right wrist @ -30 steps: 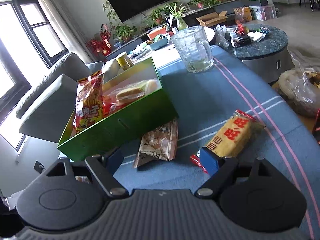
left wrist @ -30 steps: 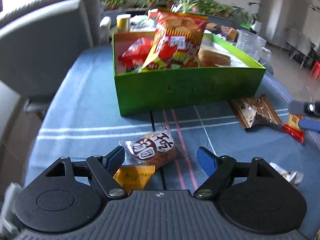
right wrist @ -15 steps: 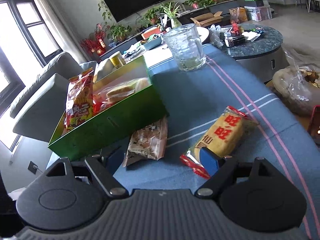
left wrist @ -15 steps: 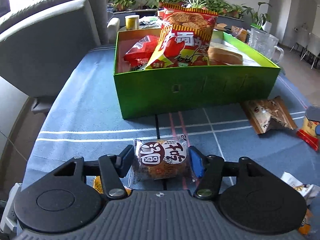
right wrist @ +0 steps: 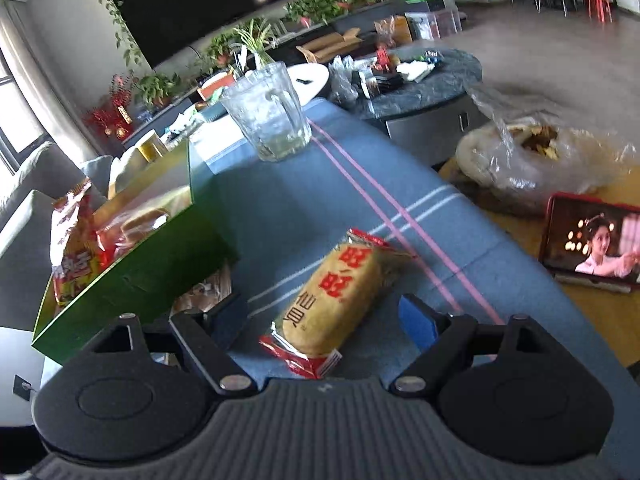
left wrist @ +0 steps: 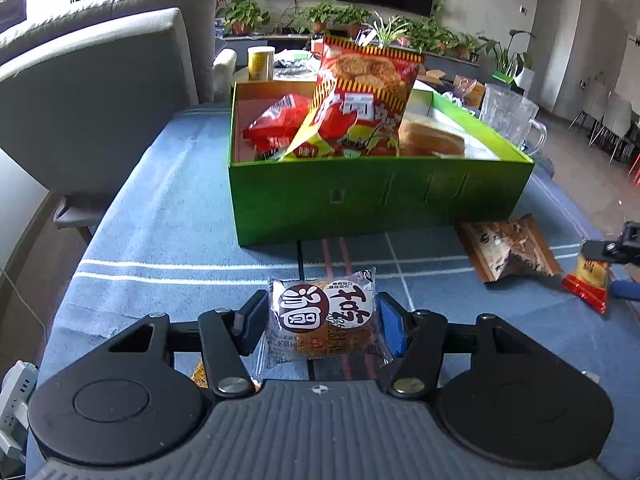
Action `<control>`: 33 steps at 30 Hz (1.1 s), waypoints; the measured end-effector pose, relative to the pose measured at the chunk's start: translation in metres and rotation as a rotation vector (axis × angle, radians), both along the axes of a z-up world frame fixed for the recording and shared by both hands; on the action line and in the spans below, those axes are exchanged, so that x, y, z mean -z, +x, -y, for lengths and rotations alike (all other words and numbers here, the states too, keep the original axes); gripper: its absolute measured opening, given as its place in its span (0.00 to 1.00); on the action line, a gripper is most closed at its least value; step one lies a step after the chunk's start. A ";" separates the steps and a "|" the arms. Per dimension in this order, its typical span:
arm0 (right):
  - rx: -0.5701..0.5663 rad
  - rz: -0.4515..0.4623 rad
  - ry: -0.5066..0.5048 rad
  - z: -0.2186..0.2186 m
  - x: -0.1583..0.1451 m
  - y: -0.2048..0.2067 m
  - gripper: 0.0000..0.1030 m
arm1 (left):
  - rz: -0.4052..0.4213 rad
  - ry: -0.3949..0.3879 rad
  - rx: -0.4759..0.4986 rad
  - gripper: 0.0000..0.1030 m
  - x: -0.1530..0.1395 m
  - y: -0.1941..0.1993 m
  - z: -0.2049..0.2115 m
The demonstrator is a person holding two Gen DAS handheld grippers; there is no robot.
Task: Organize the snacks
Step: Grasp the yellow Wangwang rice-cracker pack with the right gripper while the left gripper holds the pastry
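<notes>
Since a second ago the left tool (left wrist: 322,320) has closed from a wide spread onto the round cake packet (left wrist: 324,322), pinching it from both sides just above the bench (left wrist: 160,216), in front of the green box (left wrist: 376,196). The right tool (right wrist: 320,320) has swung over the yellow cracker packet (right wrist: 340,292), which now lies between its spread fingers, untouched. That packet's long axis runs away from the tool, slanting right, beside the box's right wall.
</notes>
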State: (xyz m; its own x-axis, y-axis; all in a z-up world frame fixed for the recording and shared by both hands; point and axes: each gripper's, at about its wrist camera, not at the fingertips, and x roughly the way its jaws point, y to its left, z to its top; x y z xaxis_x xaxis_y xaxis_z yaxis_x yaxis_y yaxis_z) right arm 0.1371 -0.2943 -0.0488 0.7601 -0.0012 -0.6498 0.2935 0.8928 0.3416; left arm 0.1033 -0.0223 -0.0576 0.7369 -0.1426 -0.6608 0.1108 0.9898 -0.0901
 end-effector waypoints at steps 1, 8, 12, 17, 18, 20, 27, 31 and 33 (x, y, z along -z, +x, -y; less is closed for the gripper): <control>0.001 -0.008 0.005 0.000 0.002 0.002 0.47 | 0.005 -0.003 0.000 0.53 -0.001 -0.001 0.000; -0.008 -0.021 0.015 -0.005 0.005 0.014 0.52 | 0.031 -0.010 -0.004 0.53 -0.007 -0.005 0.001; -0.022 -0.028 -0.007 -0.010 0.006 0.017 0.52 | 0.031 -0.015 0.003 0.53 -0.007 -0.007 0.001; -0.035 -0.027 -0.024 -0.014 0.006 0.018 0.53 | 0.036 -0.020 0.002 0.53 -0.008 -0.008 0.002; -0.037 -0.028 -0.026 -0.015 0.006 0.019 0.53 | 0.036 -0.022 0.002 0.53 -0.008 -0.008 0.002; -0.045 -0.028 -0.032 -0.016 0.006 0.020 0.53 | 0.035 -0.024 0.001 0.53 -0.008 -0.008 0.002; -0.129 -0.030 -0.048 -0.024 0.007 0.029 0.52 | 0.027 -0.026 -0.002 0.53 -0.007 -0.008 0.002; -0.199 -0.039 -0.065 -0.034 0.007 0.031 0.52 | 0.026 -0.027 -0.005 0.53 -0.007 -0.008 0.002; -0.249 -0.038 -0.068 -0.040 0.008 0.028 0.50 | 0.022 -0.027 -0.006 0.53 -0.007 -0.008 0.002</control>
State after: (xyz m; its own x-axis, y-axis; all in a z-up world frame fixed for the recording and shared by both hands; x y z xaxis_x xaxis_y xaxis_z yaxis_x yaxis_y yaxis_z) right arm 0.1652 -0.2543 -0.0563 0.7177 0.1383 -0.6825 0.0733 0.9596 0.2716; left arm 0.0955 -0.0244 -0.0510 0.7523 -0.1555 -0.6402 0.1069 0.9877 -0.1143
